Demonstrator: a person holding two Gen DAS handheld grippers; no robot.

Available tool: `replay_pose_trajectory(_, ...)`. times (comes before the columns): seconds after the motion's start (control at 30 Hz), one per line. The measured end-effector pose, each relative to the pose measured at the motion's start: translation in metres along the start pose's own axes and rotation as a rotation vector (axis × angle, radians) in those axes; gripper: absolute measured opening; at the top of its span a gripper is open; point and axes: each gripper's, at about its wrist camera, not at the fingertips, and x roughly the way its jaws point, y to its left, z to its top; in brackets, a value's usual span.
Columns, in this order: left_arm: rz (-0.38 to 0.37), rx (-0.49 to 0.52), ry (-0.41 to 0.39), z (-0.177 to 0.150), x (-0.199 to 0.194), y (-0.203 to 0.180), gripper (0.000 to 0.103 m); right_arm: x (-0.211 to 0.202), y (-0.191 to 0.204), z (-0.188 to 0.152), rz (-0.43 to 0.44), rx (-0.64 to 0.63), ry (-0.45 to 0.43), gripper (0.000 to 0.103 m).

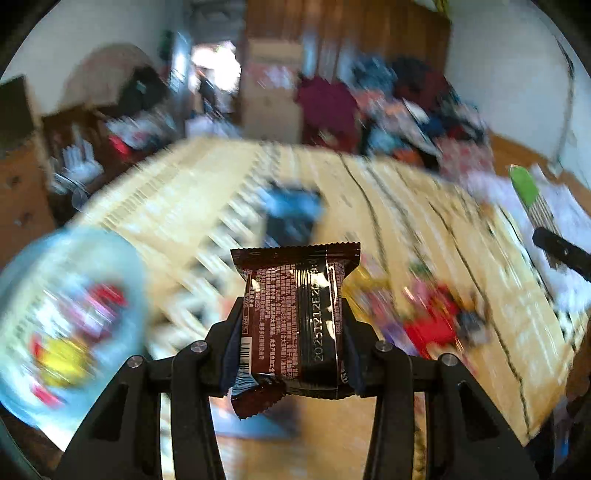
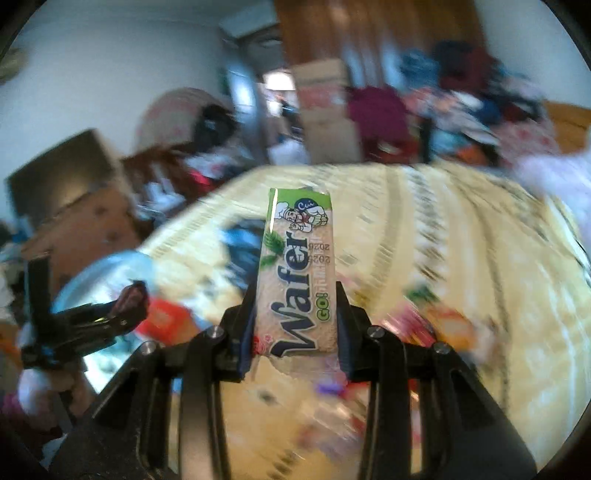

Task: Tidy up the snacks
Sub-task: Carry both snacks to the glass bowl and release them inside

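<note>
Bedding with a cream woven pattern and dark wavy lines (image 1: 207, 192) covers the surface below both grippers, smeared by motion blur. Behind it the room is cluttered: cardboard boxes (image 1: 271, 88) stacked against a wooden wardrobe (image 2: 376, 33), a heap of clothes (image 1: 399, 99) to the right, and white walls.

The left gripper (image 1: 291, 332) is clamped on a dark brown snack packet (image 1: 295, 317), which stands upright between the fingers with its printed back and date code facing the camera. The right gripper (image 2: 295, 314) is pinched on a green and beige wafer bar (image 2: 299, 273), also upright, its "Wafer" lettering readable.

A pale blue round container (image 1: 22, 277) sits at the left edge of the left wrist view with colourful wrappers inside; it shows again beyond the left gripper in the right wrist view. Loose snacks (image 1: 432, 321) lie on the bedding to the right, red and yellow but too blurred to name. A dark blue item (image 1: 291, 214) lies further back, indistinct.
</note>
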Motion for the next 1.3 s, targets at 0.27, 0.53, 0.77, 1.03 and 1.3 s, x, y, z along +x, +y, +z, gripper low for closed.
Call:
replay_pose_trajectory(0.27, 0.277, -0.117, -0.138, 0.067, -0.056, 0.151, 0.047, 0.068, 0.151, 0.073, 0.294, -0.142, 0.037, 0.037)
replay_pose_trajectory(0.53, 0.396, -0.244, -0.046, 0.071, -0.050, 0.272, 0.047, 0.145, 0.265, 0.078, 0.466, -0.227, 0.201, 0.037)
replay_pose_trajectory(0.77, 0.390, -0.313, 0.005, 0.046, -0.043, 0.314, 0.047, 0.185, 0.319, 0.066, 0.496, -0.286, 0.308, 0.037)
replay_pose_trajectory(1.03, 0.386, -0.334, 0.003, 0.036, -0.051, 0.326, 0.047, 0.204, 0.347, 0.058, 0.486, -0.306, 0.356, 0.037)
replay_pose_trajectory(1.3, 0.416, -0.333, -0.002, 0.034, -0.054, 0.329, 0.073, 0.208, 0.364, 0.052, 0.490, -0.321, 0.369, 0.039)
